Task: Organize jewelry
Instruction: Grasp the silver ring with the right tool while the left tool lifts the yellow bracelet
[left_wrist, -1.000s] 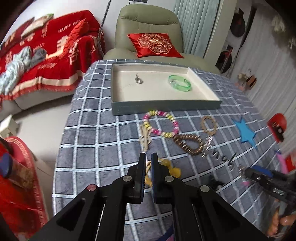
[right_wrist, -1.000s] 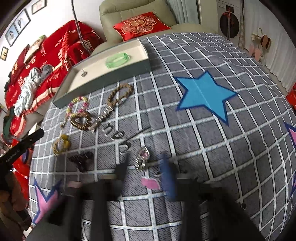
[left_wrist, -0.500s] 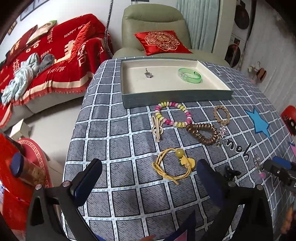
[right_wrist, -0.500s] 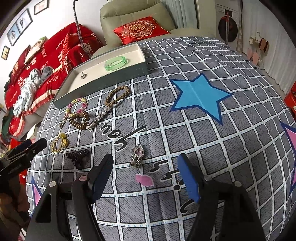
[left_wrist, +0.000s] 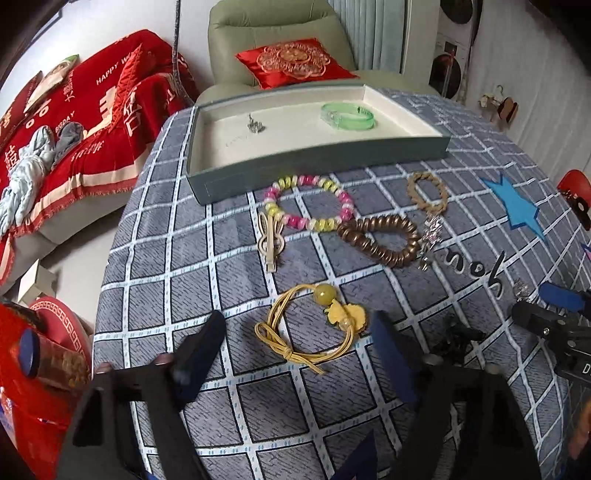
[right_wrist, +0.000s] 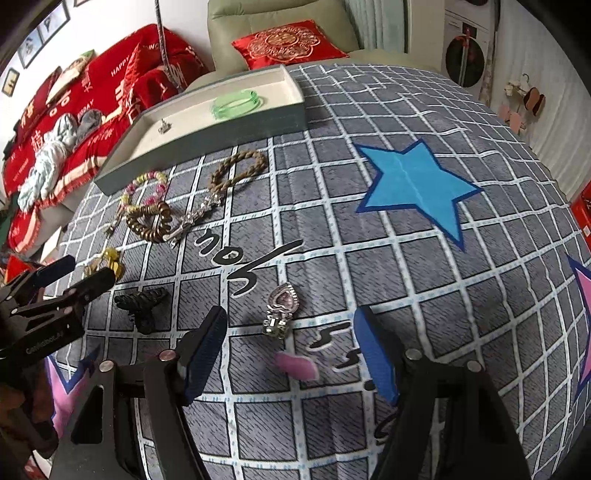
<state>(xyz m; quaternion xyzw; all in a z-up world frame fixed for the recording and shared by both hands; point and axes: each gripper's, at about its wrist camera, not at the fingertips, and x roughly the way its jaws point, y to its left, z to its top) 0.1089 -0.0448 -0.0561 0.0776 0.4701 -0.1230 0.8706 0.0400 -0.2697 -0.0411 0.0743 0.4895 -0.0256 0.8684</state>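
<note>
step: pickup, yellow bracelet (left_wrist: 314, 328) | left gripper (left_wrist: 299, 354) closing, not touching yet | right gripper (right_wrist: 291, 350) wide over ring (right_wrist: 280, 308) | next: you drop lower, pinch, carry to tray (left_wrist: 317, 162)

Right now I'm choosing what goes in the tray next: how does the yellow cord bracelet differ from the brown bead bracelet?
The yellow cord bracelet is thin cord with one bead and a flower charm; the brown bead bracelet is thick stacked discs. Yellow lies nearer the left claw; brown sits nearer the tray. Both lie flat on the tablecloth.

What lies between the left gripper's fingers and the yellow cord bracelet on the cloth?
Nothing visible. The left gripper hangs with closing jaws either side of the yellow cord bracelet, pads not touching it.
</note>
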